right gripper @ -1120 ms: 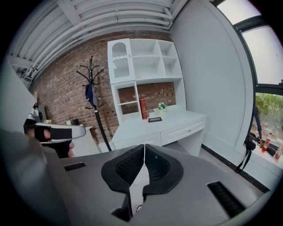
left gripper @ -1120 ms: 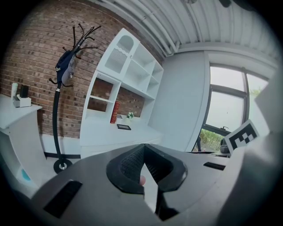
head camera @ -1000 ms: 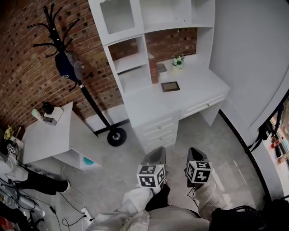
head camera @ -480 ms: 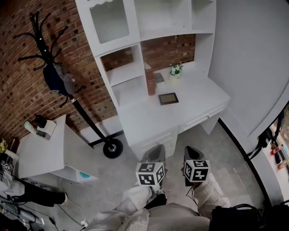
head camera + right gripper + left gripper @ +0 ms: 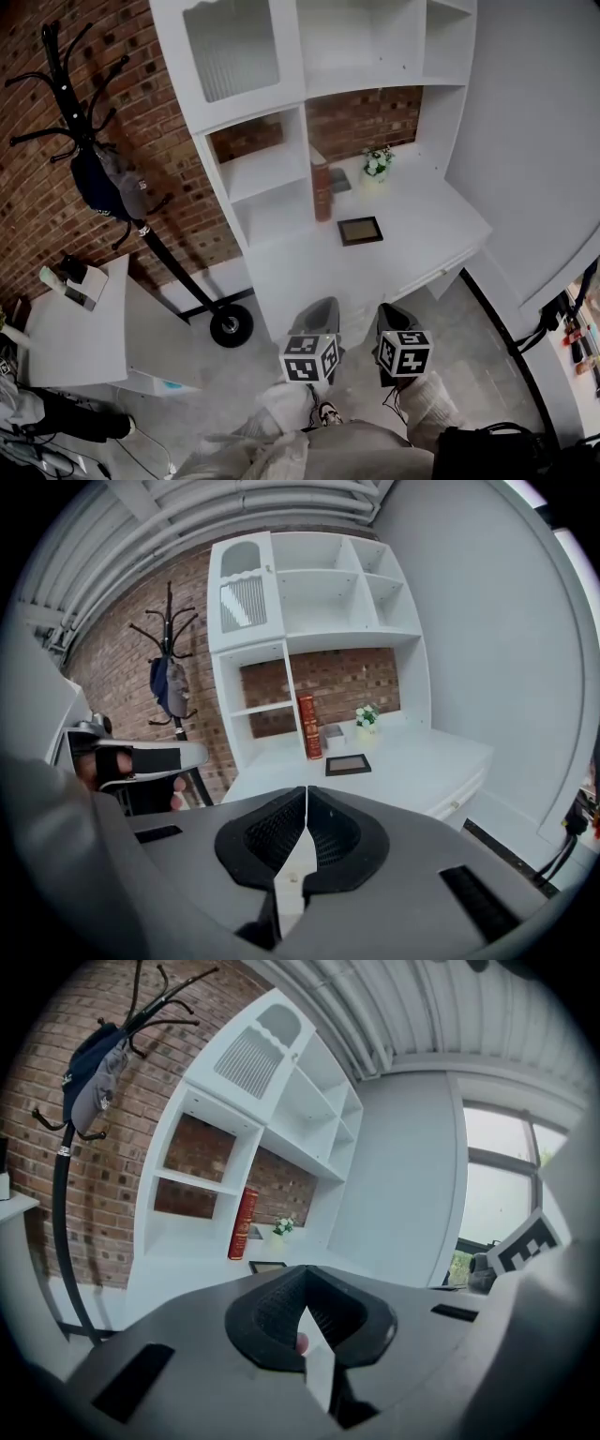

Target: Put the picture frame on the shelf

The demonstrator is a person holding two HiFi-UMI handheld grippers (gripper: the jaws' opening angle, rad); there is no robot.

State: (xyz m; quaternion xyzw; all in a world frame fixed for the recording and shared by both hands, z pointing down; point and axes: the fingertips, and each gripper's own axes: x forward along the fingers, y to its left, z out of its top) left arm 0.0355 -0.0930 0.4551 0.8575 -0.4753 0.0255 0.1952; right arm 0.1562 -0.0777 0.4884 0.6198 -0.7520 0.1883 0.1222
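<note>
Head view looks steeply down on the left claw and the right claw, held side by side over the grey floor, just short of the table's front edge. Both point toward the table. In each gripper view the two jaws meet along a thin line with nothing between them, so both claws are closed and empty. The right gripper view also catches, at its left side, a person's hand wrapped around the handle of the other gripper.

Beyond the claws and well apart from them, the picture frame lies flat on the white table, dark-rimmed, about midway along its length and nearer the back edge than the front. Just behind it and to its left, a red book stands upright against the white shelf unit that rises from the table's back-left part. A small pot of white flowers stands near the back edge, to the right of the book. The shelf compartments beside the book are bare.

Farther left, a black coat rack with a dark cap hung on it stands against the brick wall.
</note>
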